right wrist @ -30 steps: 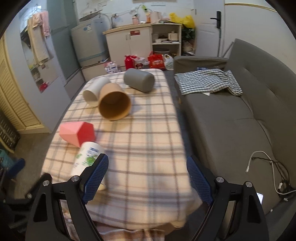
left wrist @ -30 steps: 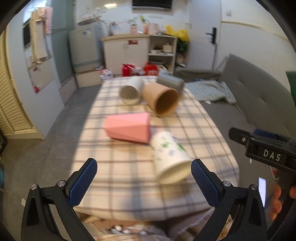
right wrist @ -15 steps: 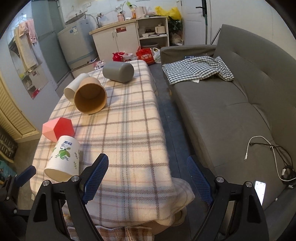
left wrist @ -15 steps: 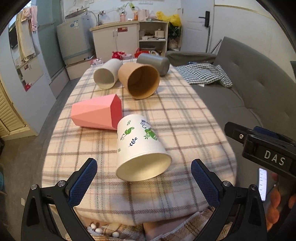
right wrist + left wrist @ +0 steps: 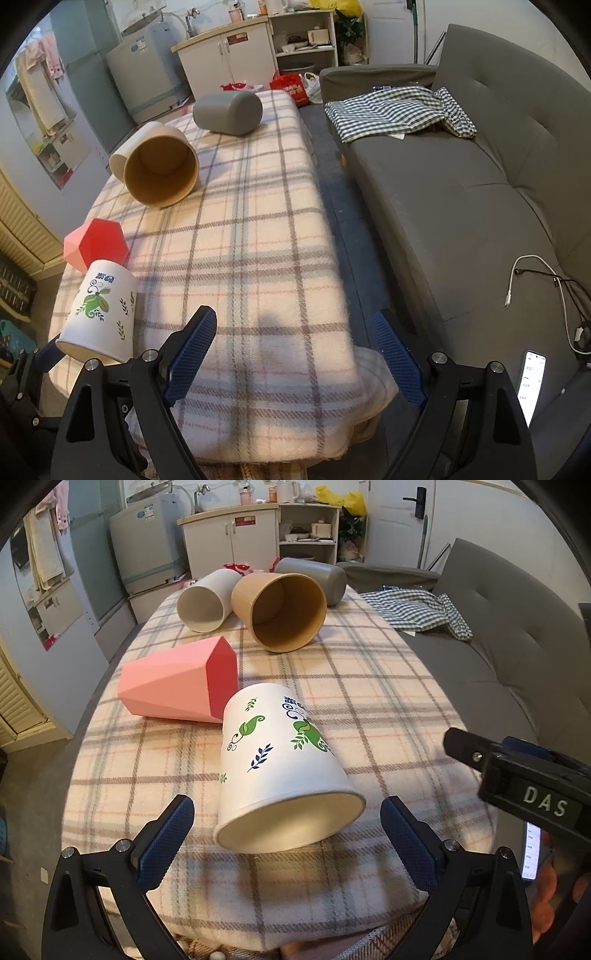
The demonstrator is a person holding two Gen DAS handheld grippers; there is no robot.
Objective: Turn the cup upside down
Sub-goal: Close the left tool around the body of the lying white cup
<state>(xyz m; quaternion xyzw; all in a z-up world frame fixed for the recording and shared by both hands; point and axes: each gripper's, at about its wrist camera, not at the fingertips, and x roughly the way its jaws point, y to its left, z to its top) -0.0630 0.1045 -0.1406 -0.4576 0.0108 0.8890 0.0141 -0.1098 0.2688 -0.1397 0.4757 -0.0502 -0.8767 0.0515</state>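
Observation:
A white paper cup with green leaf prints [image 5: 280, 764] lies on its side near the table's front edge, mouth toward me. My left gripper [image 5: 288, 843] is open, its fingers on either side of the cup's mouth, apart from it. The cup also shows in the right wrist view [image 5: 99, 314] at the lower left. My right gripper [image 5: 293, 354] is open and empty over the front right edge of the plaid-covered table [image 5: 251, 236].
A pink faceted cup [image 5: 177, 681], a brown cup [image 5: 282, 611], a white cup [image 5: 207, 602] and a grey cup [image 5: 314, 578] lie on their sides farther back. A grey sofa [image 5: 461, 192] runs along the table's right side.
My left gripper has moved forward and lower toward the printed cup, which now lies between its open fingers. My right gripper has shifted slightly closer to the table.

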